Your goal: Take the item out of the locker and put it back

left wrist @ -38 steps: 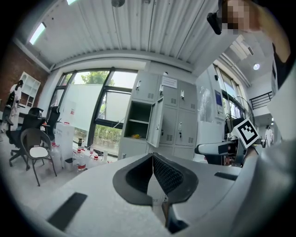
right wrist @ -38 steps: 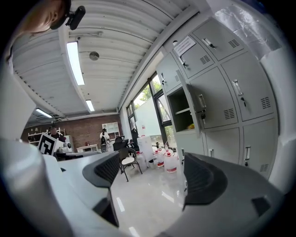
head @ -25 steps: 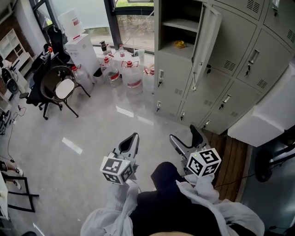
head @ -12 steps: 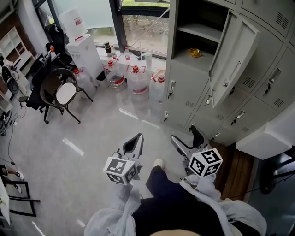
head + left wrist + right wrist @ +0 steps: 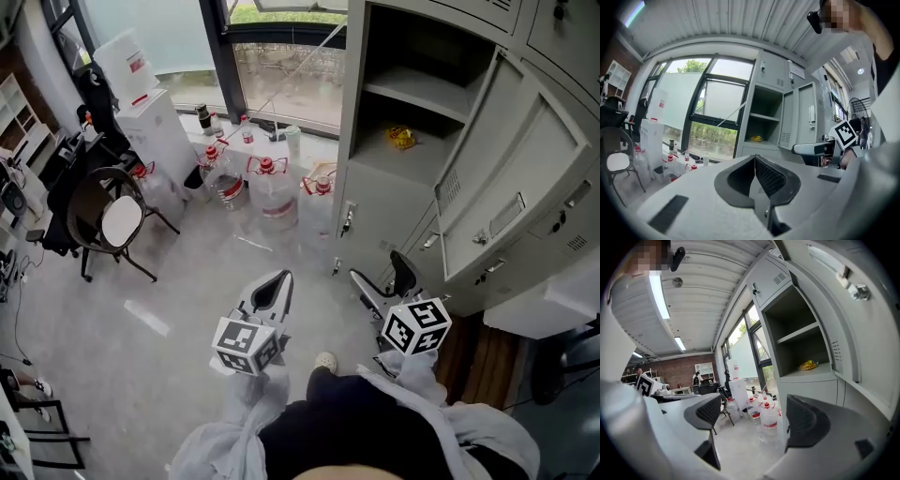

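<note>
A small yellow item [image 5: 403, 138] lies on the lower shelf of the open grey locker [image 5: 375, 202]; it also shows as the yellow item [image 5: 757, 138] in the left gripper view and the yellow item [image 5: 808, 365] in the right gripper view. Both grippers are held out in front of the person, well short of the locker. My left gripper [image 5: 277, 280] has its pads pressed together with nothing between them, as the left gripper [image 5: 754, 160] shows in its own view. My right gripper [image 5: 381, 275] stands open and empty, seen too as the right gripper [image 5: 754, 412] with its jaws wide apart.
The locker door [image 5: 497, 202] swings open to the right. Several large water bottles [image 5: 272, 183] stand on the floor left of the locker, by a white dispenser [image 5: 150, 117]. A black chair [image 5: 108, 214] is at the left. Closed lockers [image 5: 562, 56] fill the right.
The person has walked toward the locker, which now looms larger and nearer. Both grippers travelled along, the left still shut and the right still open.
</note>
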`<state>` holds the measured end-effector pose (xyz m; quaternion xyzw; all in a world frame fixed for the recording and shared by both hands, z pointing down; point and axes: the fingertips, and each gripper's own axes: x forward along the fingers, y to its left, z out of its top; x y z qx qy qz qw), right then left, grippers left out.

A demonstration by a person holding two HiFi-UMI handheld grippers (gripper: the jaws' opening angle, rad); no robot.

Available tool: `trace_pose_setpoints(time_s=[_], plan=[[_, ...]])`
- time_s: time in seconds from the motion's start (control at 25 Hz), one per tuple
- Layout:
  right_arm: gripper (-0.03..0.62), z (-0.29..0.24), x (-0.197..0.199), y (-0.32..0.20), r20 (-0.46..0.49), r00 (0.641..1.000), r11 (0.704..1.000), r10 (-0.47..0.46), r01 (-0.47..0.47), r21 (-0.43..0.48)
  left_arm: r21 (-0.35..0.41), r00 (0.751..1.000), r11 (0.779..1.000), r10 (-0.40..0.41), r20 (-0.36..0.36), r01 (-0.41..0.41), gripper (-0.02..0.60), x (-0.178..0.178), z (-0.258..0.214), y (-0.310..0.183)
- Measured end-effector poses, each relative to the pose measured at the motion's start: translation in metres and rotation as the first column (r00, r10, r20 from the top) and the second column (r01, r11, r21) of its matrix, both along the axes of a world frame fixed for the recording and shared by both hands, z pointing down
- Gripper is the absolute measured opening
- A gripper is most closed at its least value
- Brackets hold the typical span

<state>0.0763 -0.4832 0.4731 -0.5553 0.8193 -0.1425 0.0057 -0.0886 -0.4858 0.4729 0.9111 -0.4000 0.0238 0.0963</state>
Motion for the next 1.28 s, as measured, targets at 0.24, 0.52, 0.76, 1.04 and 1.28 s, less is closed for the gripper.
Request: trace_pose_setpoints(time_s=[0.24,0.52,0.76,1.04,1.28], plan=[[0.419,-0.002,0.010,-0.054,-0.017,1.000,1.000,0.024,-0.024,0.005,0.010,1.000,0.999,0.030,0.005,-0.030,0.009,0.011,-0.002,-0.054],[0.419,-0.014,0.019,-0.083,-0.048,0.998,0.999,0.041,-0.039,0.036,-0.001,0.998,0.998,0.057,-0.002,-0.057,0.009,0.019,0.003,-0.080],[0.419,-0.027,0.038,-0.097,-0.051,0.994,0.993,0.100,-0.097,0.061,-0.007,0.995,0.995,0.100,0.019,-0.100,0.009,0.036,0.003,-0.096],[0.419,-0.041,0.066,-0.134,-0.059,0.984,0.983,0.168,-0.163,0.082,0.002,0.987,0.987,0.160,0.008,-0.160,0.009,0.062,-0.002,-0.137],[0.419,-0.052,0.092,-0.186,-0.086,0.967,0.969,0.240,-0.233,0.083,0.019,0.979,0.979,0.203,-0.008,-0.202,0.008,0.082,-0.014,-0.205]])
